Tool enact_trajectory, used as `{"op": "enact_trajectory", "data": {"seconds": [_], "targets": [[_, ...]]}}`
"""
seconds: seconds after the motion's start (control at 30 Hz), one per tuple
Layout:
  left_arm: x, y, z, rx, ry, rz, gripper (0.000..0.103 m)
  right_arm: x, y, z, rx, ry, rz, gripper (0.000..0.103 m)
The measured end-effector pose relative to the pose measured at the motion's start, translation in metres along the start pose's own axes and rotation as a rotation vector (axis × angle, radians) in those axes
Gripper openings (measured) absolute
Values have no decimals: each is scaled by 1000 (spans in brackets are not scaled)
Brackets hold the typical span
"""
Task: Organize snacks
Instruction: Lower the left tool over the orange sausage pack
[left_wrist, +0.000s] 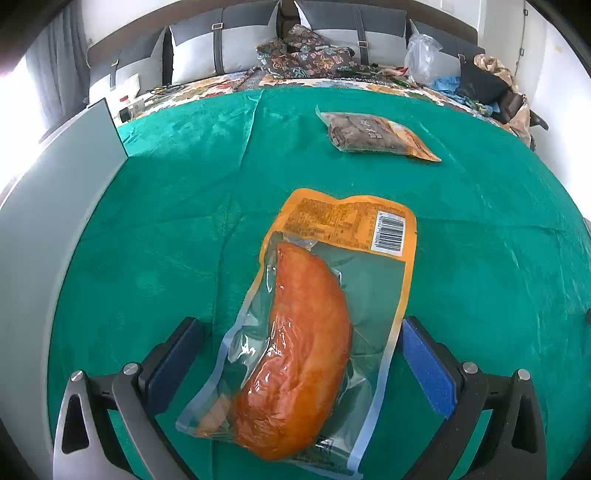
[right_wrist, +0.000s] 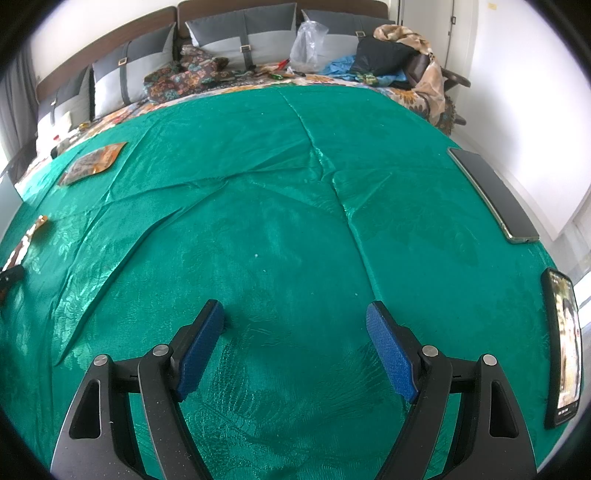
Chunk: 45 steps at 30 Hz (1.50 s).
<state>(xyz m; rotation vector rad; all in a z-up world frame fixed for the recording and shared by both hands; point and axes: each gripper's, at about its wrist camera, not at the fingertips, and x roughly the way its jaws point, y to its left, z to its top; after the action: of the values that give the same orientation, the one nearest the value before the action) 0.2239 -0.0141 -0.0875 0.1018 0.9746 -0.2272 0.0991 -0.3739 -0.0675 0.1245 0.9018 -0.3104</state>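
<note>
An orange vacuum-packed meat snack (left_wrist: 306, 332) in a clear and yellow pouch lies on the green cloth (left_wrist: 184, 221). My left gripper (left_wrist: 301, 332) is open, its blue pads on either side of the pouch's near half, not closed on it. A second snack pouch with dark contents (left_wrist: 373, 134) lies farther back right; it also shows in the right wrist view (right_wrist: 92, 162) at far left. My right gripper (right_wrist: 295, 325) is open and empty over bare green cloth (right_wrist: 295, 221). The first pouch's edge (right_wrist: 22, 243) shows at the left rim.
A grey box wall (left_wrist: 55, 221) stands at the left. Two phones (right_wrist: 491, 192) (right_wrist: 563, 347) lie along the table's right edge. A sofa with cushions (right_wrist: 240, 37), patterned cloth, a plastic bag (right_wrist: 308, 44) and clothes sits behind the table.
</note>
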Motion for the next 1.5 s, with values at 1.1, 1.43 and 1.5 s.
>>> {"op": "enact_trajectory", "data": {"seconds": [1.1, 1.43, 1.5], "targets": [[1, 5, -2, 0, -20, 6, 103, 1, 1, 0, -2, 2, 0, 83], [-2, 35, -8, -65, -29, 43, 103, 10, 25, 30, -76, 10, 192, 84], [-2, 35, -8, -65, -29, 42, 103, 11, 62, 72, -210, -45, 314, 84]]}}
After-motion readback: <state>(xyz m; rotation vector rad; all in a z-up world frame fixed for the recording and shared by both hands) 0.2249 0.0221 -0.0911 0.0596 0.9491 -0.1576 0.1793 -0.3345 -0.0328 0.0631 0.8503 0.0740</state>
